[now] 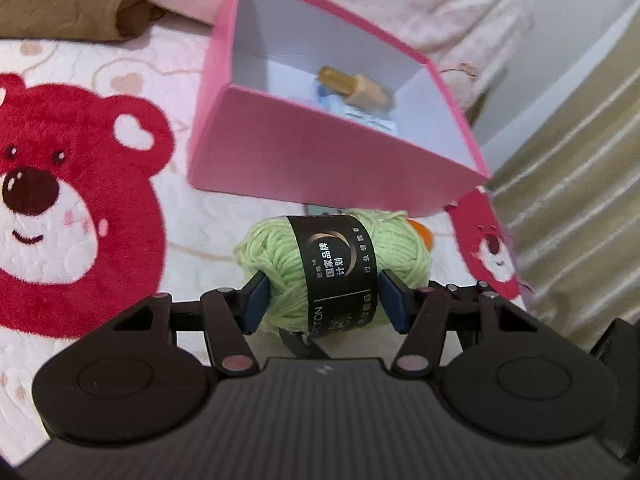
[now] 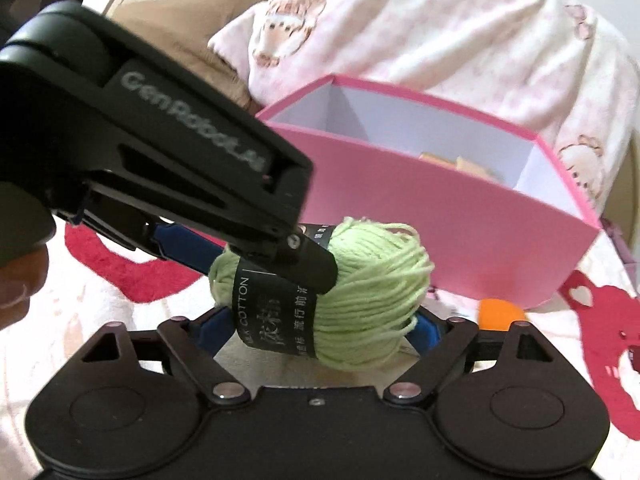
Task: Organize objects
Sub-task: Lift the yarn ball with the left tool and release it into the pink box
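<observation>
A light green yarn ball (image 1: pixel 280 248) with a black paper band hangs just above the bed, in front of an open pink box (image 1: pixel 320 152). My left gripper (image 1: pixel 325 300) is shut on the ball, its blue pads pressed into both sides. From the right wrist view, that left gripper (image 2: pixel 268 268) reaches in from the left over the yarn ball (image 2: pixel 372 280). My right gripper (image 2: pixel 320 330) spans the ball lengthwise, with a blue pad touching each end. The pink box (image 2: pixel 440 216) lies behind, holding a wooden piece (image 1: pixel 356 86) and a blue-and-white packet (image 1: pixel 360 114).
The bed cover (image 1: pixel 80 200) is white with red bears. An orange object (image 2: pixel 500 312) lies by the box's near corner. Behind the box are a pink fleece blanket (image 2: pixel 440 40) and a brown cushion (image 1: pixel 60 0); a pale curtain (image 1: pixel 580 200) hangs on the right. A hand (image 2: pixel 16 276) shows at far left.
</observation>
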`<action>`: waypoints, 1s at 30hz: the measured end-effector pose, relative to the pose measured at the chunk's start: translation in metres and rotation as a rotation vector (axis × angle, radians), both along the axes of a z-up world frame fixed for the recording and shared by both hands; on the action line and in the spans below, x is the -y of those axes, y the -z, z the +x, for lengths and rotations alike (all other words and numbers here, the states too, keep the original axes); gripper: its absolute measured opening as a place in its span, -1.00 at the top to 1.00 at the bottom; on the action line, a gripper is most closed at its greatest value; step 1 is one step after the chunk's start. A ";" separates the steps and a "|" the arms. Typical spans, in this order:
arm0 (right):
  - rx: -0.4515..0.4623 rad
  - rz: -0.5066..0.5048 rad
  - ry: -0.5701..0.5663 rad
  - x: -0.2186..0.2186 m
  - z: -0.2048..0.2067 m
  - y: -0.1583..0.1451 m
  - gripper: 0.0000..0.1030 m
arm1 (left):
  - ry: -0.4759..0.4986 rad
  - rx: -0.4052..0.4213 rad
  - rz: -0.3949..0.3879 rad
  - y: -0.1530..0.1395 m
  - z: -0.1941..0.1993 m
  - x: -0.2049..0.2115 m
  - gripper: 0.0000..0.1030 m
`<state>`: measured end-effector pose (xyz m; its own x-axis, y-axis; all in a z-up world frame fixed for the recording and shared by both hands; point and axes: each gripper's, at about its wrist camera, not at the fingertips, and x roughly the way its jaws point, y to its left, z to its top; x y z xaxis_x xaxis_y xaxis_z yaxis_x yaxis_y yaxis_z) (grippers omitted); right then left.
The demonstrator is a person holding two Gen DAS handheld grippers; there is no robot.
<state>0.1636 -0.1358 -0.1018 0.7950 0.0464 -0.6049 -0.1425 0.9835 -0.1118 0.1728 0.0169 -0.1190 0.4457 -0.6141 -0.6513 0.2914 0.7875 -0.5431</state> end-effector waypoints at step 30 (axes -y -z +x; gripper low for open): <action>0.070 0.165 -0.073 0.032 0.055 -0.146 -0.68 | -0.034 0.143 0.157 -0.170 0.062 0.025 -0.07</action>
